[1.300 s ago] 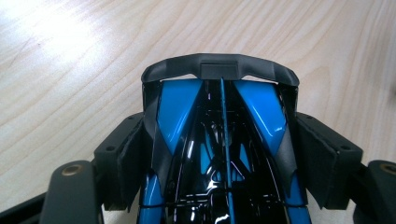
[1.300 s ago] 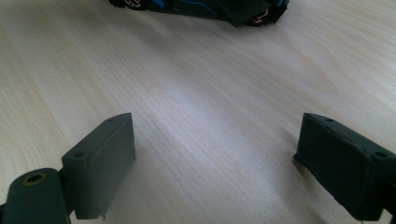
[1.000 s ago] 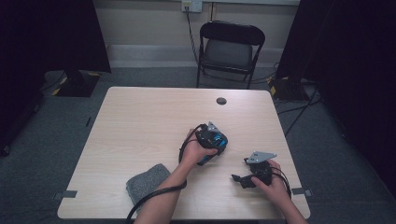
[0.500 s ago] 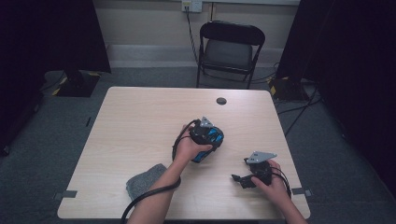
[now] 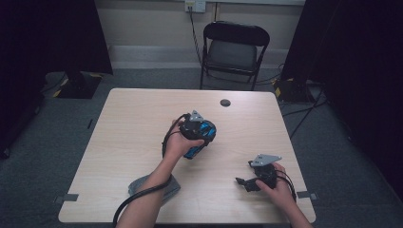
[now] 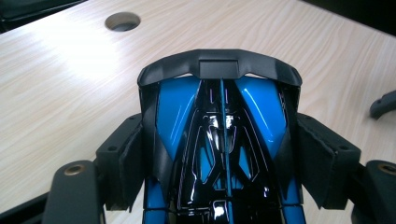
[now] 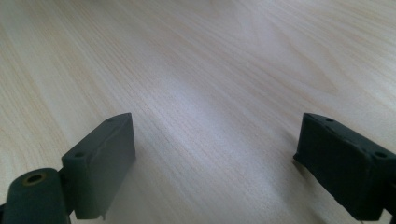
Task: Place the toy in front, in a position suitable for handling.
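Blue toy car pinched in left claw, above mid-table

Blue-and-black toy car sits between the pads of the left claw, which press on both its flanks: a wide pinch. Car's long axis runs straight out along the jaws, its black spoiler end pointing away from the claw, toward the round cable hole ahead and to the left of it. From the high view the car seems lifted clear of the top, near mid-table; cannot confirm the gap beneath it.

Right claw rests low at the near right edge, jaws spread, nothing between them, bare wood ahead of them. It lies well apart from the car; the left hand is plainly the one carrying it.

Surface: pale wood-grain table, smooth, slight glare. Grey cloth lies behind the left claw, by the forearm. Room: dim, grey carpet, black folding chair beyond the far edge.
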`<action>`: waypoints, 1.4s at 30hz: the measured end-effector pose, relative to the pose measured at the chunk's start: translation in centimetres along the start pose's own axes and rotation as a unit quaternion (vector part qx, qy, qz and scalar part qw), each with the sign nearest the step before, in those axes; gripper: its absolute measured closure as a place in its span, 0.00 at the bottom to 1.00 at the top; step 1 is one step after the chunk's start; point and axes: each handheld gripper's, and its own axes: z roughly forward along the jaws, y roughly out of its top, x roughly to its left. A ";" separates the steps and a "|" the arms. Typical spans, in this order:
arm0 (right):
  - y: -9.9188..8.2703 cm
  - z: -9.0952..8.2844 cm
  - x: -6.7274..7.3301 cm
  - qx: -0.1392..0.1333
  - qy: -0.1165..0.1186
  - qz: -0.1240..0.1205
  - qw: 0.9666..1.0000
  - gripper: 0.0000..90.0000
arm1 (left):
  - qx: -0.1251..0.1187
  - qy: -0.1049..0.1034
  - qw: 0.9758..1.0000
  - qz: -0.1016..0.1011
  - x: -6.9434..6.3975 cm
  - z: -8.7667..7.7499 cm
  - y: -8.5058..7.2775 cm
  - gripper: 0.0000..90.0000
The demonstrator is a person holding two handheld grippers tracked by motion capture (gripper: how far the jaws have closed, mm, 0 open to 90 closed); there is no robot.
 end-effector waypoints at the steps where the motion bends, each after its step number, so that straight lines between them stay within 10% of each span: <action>1: 0.0 0.0 0.0 0.000 0.000 0.000 1.000 0.12 | 0.000 0.000 1.000 0.000 0.0 0.0 0.0 0.29; 18: 0.0 0.0 0.0 0.000 0.001 -0.001 1.000 0.12 | 0.051 0.029 0.998 -0.037 4.1 -0.3 -5.7 0.29; 42: 0.1 0.1 0.0 0.000 0.000 0.000 1.000 0.12 | 0.053 0.042 0.996 -0.052 4.4 1.1 -6.3 0.28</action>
